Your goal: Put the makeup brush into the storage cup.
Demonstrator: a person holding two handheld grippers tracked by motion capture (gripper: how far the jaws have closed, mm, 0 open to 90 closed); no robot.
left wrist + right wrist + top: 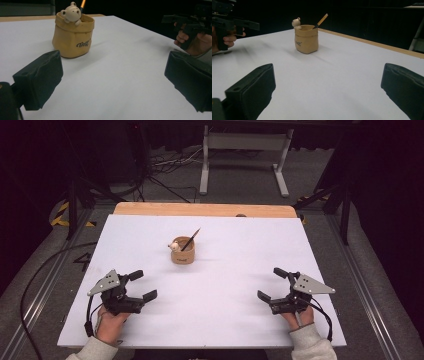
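Tan sack-shaped pencil pot (183,251) stands upright near the middle of the white tabletop (230,300), a little toward the far edge and slightly left of centre. A small cream bear figure (174,245) perches on the pot's rim at its left side, its paws hanging over the edge. One pencil (190,240) with an orange shaft leans inside the pot, its upper end tilted up and to the right in the high view. Dark lettering runs across the pot's front, too small to read with certainty.

Both grippers sit near the person's edge of the tabletop, well apart from the pot and from each other. The left gripper (139,285) is held in the left hand (111,319) at the near left, its jaws spread wide and gripping nothing; in the left gripper view the pot shows up and to the left between them. The right gripper (272,284) is held in the right hand (295,316) at the near right, its jaws likewise wide apart and bare, with the pot seen beyond them in the right gripper view. A strip of bare wood (205,209) runs along the far edge of the tabletop.
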